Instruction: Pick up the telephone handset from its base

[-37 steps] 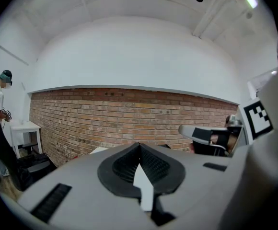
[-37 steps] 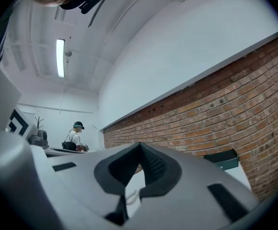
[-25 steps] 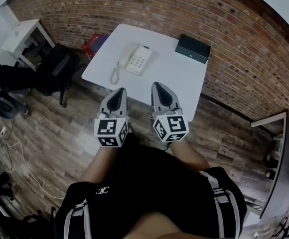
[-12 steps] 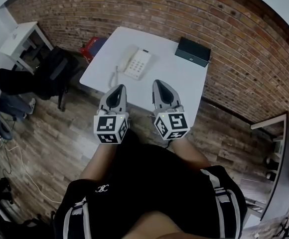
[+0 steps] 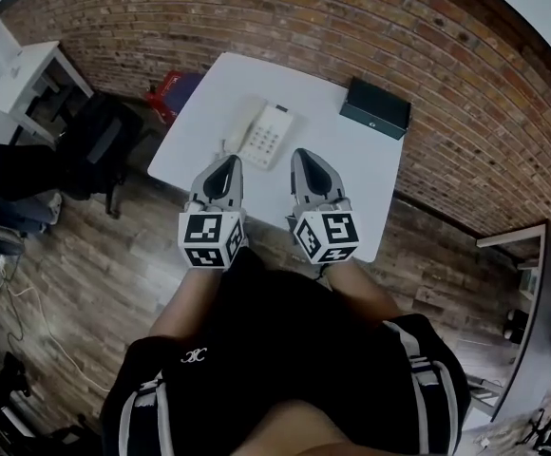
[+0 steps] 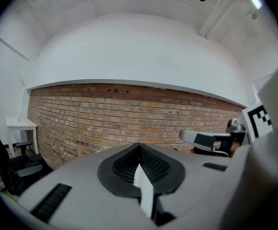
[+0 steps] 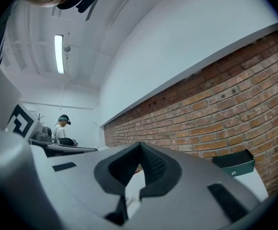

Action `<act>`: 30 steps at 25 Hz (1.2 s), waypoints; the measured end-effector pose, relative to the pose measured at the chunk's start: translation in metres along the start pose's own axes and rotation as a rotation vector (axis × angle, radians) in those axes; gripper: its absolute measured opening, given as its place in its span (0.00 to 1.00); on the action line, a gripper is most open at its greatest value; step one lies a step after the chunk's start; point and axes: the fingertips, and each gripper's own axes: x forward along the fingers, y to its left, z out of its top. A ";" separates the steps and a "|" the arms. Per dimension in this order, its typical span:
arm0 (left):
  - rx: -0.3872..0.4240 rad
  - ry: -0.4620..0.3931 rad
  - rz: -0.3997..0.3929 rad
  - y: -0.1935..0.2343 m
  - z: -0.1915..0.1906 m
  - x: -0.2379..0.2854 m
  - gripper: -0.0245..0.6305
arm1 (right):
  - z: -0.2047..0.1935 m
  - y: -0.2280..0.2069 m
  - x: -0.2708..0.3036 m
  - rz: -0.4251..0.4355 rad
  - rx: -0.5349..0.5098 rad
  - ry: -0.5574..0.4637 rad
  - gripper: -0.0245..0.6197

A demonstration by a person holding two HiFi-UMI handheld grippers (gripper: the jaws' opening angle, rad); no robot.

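Observation:
A white telephone sits near the middle of the white table [image 5: 351, 160], its handset [image 5: 240, 124] lying on the left side of the keypad base [image 5: 272, 137]. A coiled cord hangs off the handset's near end. My left gripper [image 5: 226, 161] is over the table's near edge, just short of the handset, and its jaws are shut and empty [image 6: 140, 145]. My right gripper [image 5: 303, 155] is beside it, a little right of the base, with its jaws closed and nothing between them [image 7: 140, 144]. Neither gripper view shows the phone.
A dark green box [image 5: 375, 107] [image 7: 232, 163] stands at the table's far right corner against the brick wall [image 5: 256, 17]. Left of the table are a black office chair [image 5: 100, 136], a red item [image 5: 166, 88] and a small white desk [image 5: 24, 69]. A person [image 7: 60, 128] stands far off.
Both grippers have moved forward together from the floor side to above the table's near edge. The telephone now lies much closer to their tips. The jaws stayed closed.

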 end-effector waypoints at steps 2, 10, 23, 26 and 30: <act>0.002 0.009 -0.006 0.014 0.004 0.016 0.04 | 0.001 -0.002 0.021 -0.005 0.005 0.004 0.04; 0.003 0.068 -0.058 0.075 0.011 0.076 0.04 | -0.002 -0.005 0.107 -0.055 0.018 0.035 0.03; 0.015 0.174 -0.238 0.106 -0.012 0.167 0.04 | -0.028 -0.048 0.183 -0.180 0.037 0.103 0.03; 0.028 0.194 -0.227 0.105 -0.017 0.178 0.04 | -0.033 -0.057 0.189 -0.169 0.032 0.126 0.03; 0.040 0.232 -0.223 0.096 -0.031 0.185 0.04 | -0.031 -0.065 0.190 -0.151 -0.010 0.137 0.04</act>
